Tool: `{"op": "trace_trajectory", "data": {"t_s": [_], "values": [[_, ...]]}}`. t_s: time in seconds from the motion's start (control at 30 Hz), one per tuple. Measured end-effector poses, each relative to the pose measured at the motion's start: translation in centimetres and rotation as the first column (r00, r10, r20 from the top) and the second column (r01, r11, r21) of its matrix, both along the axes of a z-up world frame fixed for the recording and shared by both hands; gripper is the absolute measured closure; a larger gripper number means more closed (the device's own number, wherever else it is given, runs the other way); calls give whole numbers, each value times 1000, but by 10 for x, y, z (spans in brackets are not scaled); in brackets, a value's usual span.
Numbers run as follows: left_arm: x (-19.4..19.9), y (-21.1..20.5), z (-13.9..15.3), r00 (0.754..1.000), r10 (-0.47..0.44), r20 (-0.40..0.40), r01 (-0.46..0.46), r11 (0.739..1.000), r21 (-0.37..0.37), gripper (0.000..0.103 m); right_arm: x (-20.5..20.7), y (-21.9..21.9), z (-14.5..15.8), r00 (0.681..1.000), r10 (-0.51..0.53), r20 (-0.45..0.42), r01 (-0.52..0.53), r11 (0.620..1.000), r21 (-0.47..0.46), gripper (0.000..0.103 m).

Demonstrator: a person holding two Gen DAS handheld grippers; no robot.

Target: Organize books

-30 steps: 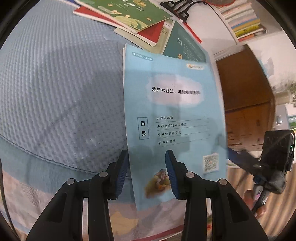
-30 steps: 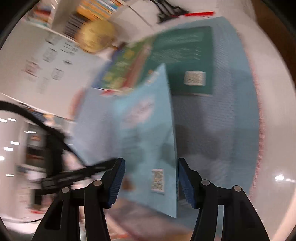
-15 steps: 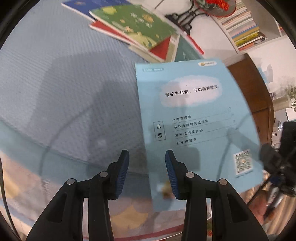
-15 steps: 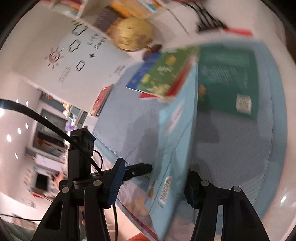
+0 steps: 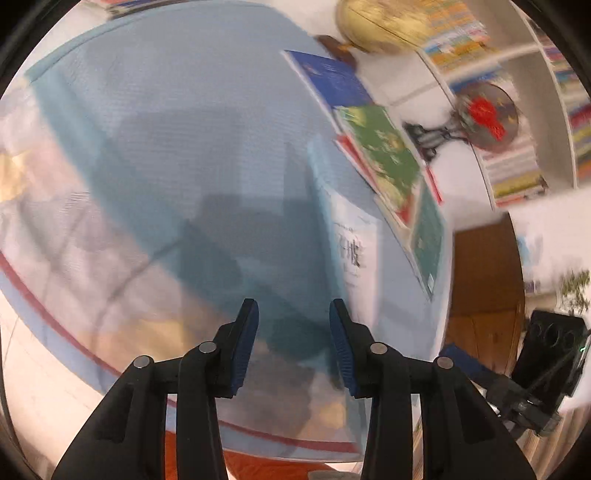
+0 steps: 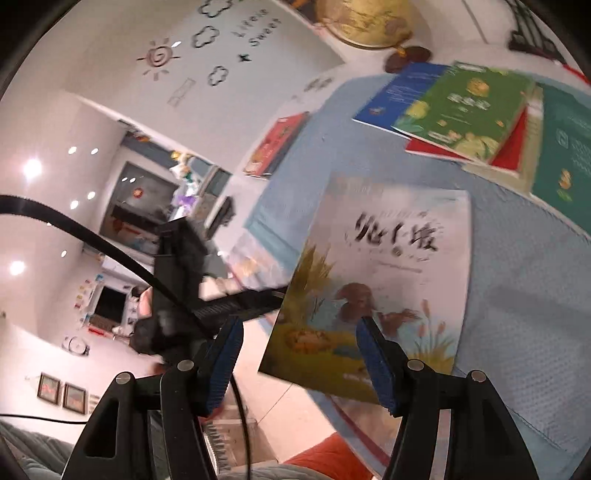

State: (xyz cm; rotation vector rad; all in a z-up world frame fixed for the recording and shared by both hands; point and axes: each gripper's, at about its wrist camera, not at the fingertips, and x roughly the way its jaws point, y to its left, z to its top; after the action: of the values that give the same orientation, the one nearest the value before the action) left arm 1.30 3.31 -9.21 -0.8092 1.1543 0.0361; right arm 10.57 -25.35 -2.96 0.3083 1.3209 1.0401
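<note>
- Now my right tongs (image 6: 299, 354) have just been opening and stand apart around the picture book (image 6: 388, 258), whose black title is too blurred to read.
- My left tongs (image 5: 293, 332) stand apart too.
- The wall lettering (image 6: 256, 27) reads "Life is Sweet".

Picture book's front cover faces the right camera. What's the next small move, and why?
Probably lower the picture book cover-up toward the book pile: it appears tilted above the blue cloth, apart from the pile, with bare cloth between.

picture book (image 6: 384, 273) flipped, front cover now showing
</note>
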Motion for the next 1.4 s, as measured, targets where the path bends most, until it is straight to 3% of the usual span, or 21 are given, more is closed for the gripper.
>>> {"op": "trace_trajectory", "data": {"t_s": [0.07,0.13,0.2,0.37,0.4,0.53,0.67,0.77,0.87,0.9,0.93,1.0,1.13,1.27,1.4], "values": [[1,6,-7,1000,-9,-18,10,999,31,67,1,-7,-15,999,-40,7,41,994,-99,41],[0,6,-13,999,-35,-23,35,999,-7,67,5,-7,-40,997,-71,39,78,960,-269,41],[2,1,-18,996,-79,-43,79,997,-12,67,7,-1,-58,996,-78,42,88,931,-354,41],[1,-32,-34,969,-212,-125,209,977,-31,67,-2,8,-84,996,-47,78,77,890,-449,44],[2,-39,-32,967,-226,-119,227,974,-7,67,-5,13,-89,997,-31,64,57,885,-463,44],[4,-42,-30,957,-262,-120,263,965,-8,66,-12,18,-86,998,-32,46,49,900,-432,40],[4,-20,1,971,-225,77,235,958,-167,66,-17,6,-83,996,-85,-1,79,927,-366,40],[13,-17,24,951,-264,159,286,949,-132,66,-13,5,-94,983,-150,-104,116,953,-279,40],[27,-19,12,949,-297,104,306,948,-83,66,-15,8,-97,978,-179,-108,146,954,-263,37],[30,-20,5,949,-303,83,309,949,-64,70,-15,10,-97,977,-187,-107,153,953,-262,36],[32,-17,1,948,-307,78,312,948,-58,79,-16,11,-97,975,-196,-106,163,951,-263,36],[34,-15,-9,947,-314,63,319,944,-87,87,-17,13,-97,969,-221,-113,187,950,-252,32],[42,-20,-28,935,-354,31,355,926,-125,88,-16,6,-92,952,-272,-138,235,942,-238,25],[43,-13,-24,929,-363,78,371,895,-248,89,-19,8,-85,935,-316,-161,278,935,-222,25],[57,7,-22,936,-320,143,350,816,-460,89,-18,9,-75,900,-371,-230,349,928,-131,24]]}}
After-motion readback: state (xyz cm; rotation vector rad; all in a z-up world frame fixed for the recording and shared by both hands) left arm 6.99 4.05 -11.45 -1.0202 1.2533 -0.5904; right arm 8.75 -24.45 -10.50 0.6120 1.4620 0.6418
